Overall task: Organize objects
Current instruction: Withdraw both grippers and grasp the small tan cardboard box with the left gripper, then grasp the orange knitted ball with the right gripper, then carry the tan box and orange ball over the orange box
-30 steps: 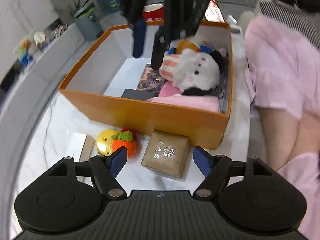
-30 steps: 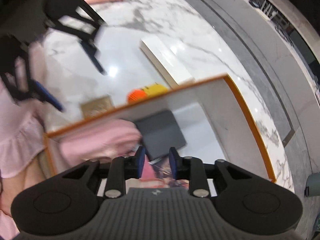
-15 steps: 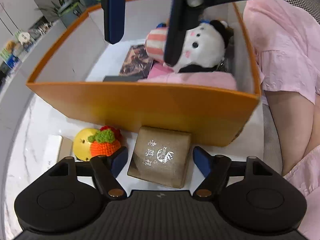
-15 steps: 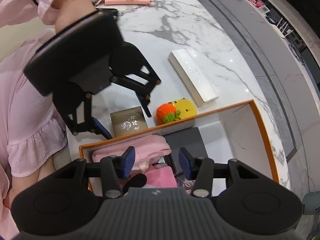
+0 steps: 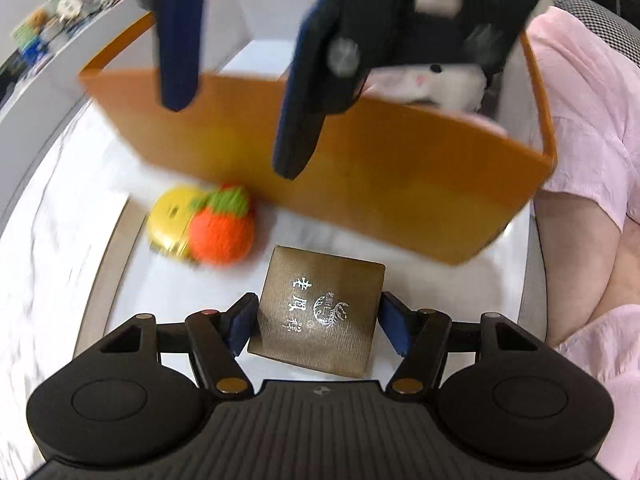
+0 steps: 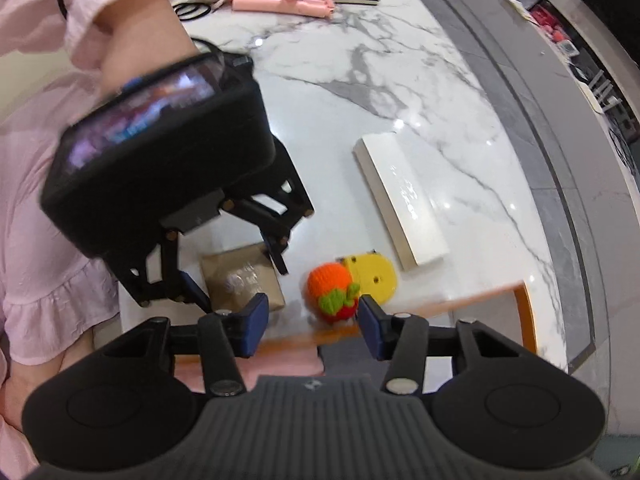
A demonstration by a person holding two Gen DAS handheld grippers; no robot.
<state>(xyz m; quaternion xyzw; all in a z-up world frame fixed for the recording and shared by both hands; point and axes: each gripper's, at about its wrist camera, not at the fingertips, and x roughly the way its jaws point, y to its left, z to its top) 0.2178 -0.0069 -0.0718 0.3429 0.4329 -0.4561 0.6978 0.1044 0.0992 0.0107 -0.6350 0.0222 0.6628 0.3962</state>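
Observation:
A small brown gift box [image 5: 320,312] with silver print lies on the marble table, between the open fingers of my left gripper [image 5: 318,320]; the left finger is close to its side. It also shows in the right wrist view [image 6: 240,280]. A crocheted orange fruit [image 5: 222,232] and a yellow round item [image 5: 170,216] lie beside it, before the orange storage box [image 5: 400,184]. My right gripper [image 6: 310,316] is open and empty above the box's near wall, over the orange fruit [image 6: 332,292]. A white plush [image 5: 424,80] sits inside the box.
A long white box [image 6: 400,200] lies on the marble table [image 6: 360,80] beyond the yellow item [image 6: 374,276]. A pink case [image 6: 280,2], a keyboard and small plush toys are at the far end. A person in pink [image 5: 592,128] sits at the right.
My left gripper has moved forward and down around the brown gift box. My right gripper has opened wider and moved out of the storage box toward the orange fruit.

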